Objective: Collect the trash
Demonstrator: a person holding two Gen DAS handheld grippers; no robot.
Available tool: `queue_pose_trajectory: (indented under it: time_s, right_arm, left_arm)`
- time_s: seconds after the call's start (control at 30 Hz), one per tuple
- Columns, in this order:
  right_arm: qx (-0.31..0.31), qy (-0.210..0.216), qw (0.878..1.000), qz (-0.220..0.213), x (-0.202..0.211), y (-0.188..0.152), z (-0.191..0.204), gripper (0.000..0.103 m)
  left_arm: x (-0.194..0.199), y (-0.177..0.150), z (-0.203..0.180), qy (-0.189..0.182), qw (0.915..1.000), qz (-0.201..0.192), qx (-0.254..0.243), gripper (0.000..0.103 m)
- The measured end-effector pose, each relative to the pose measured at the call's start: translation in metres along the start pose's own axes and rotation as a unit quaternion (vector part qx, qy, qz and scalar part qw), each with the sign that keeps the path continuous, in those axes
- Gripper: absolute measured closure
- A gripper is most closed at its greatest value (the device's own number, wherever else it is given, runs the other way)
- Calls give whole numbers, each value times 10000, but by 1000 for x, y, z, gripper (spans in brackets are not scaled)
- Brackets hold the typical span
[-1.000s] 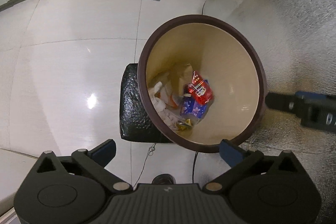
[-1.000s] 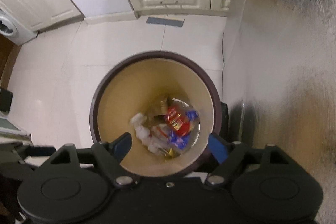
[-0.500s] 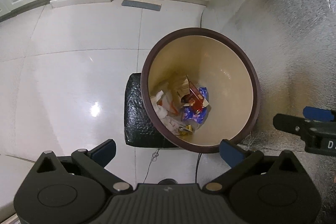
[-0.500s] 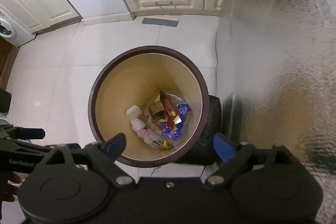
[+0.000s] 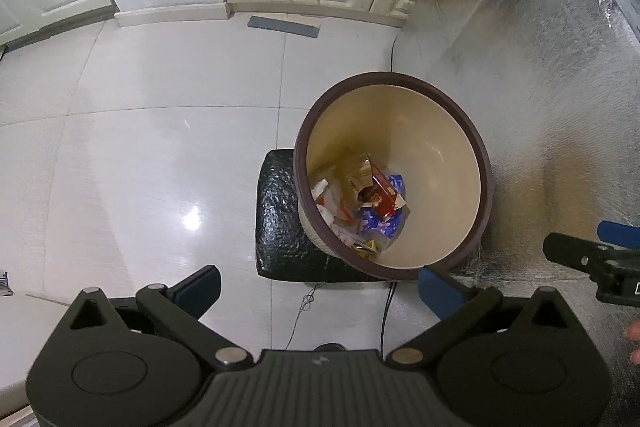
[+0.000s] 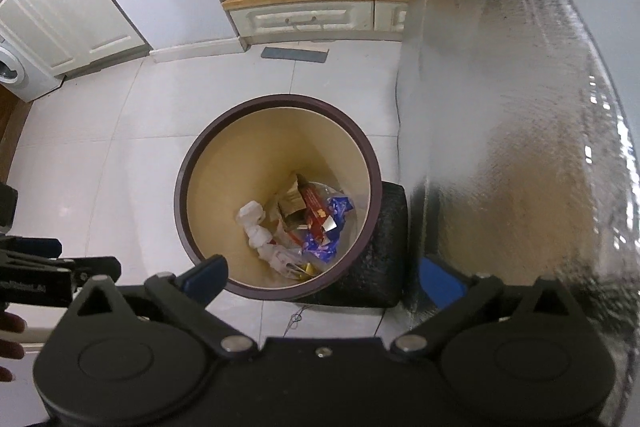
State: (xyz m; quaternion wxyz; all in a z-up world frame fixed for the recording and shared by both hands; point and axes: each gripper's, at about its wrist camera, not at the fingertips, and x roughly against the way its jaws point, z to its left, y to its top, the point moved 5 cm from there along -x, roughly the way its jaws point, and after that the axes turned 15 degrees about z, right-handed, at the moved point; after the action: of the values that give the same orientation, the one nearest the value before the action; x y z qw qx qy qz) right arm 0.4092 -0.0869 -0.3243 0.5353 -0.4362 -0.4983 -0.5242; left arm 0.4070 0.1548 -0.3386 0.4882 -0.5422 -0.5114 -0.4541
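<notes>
A round trash bin with a dark brown rim [image 5: 394, 77] and beige inside stands on the white tiled floor. At its bottom lies a heap of trash [image 5: 372, 203]: a red packet, blue wrappers, brown and white paper. My left gripper [image 5: 320, 287] hangs open above the bin's near left edge, holding nothing. From the right wrist view the bin rim [image 6: 276, 99] and the trash [image 6: 304, 223] sit straight below. My right gripper [image 6: 323, 279] is above the near rim; its jaws are opening with nothing between them. Each gripper shows at the edge of the other's view.
The bin rests partly on a black padded block [image 5: 280, 223]. A silver foil-covered wall [image 6: 520, 107] rises close on the right. At the back stands a low wooden cabinet [image 6: 312, 19] with a grey bucket and a can. A washing machine [image 6: 12, 75] is far left. Thin cables trail on the floor.
Both grippers have risen away from the bin, which looks smaller and farther below. The right gripper's jaws have spread wider. The trash in the bin has settled.
</notes>
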Motion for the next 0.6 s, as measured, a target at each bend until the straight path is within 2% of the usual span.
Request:
queue_pose_trajectory:
  time_s: [0.6]
  right_arm:
    - [-11, -277, 9991, -326, 55, -34, 7, 0]
  left_arm:
    - [62, -42, -8, 29, 9982, -595, -61, 0]
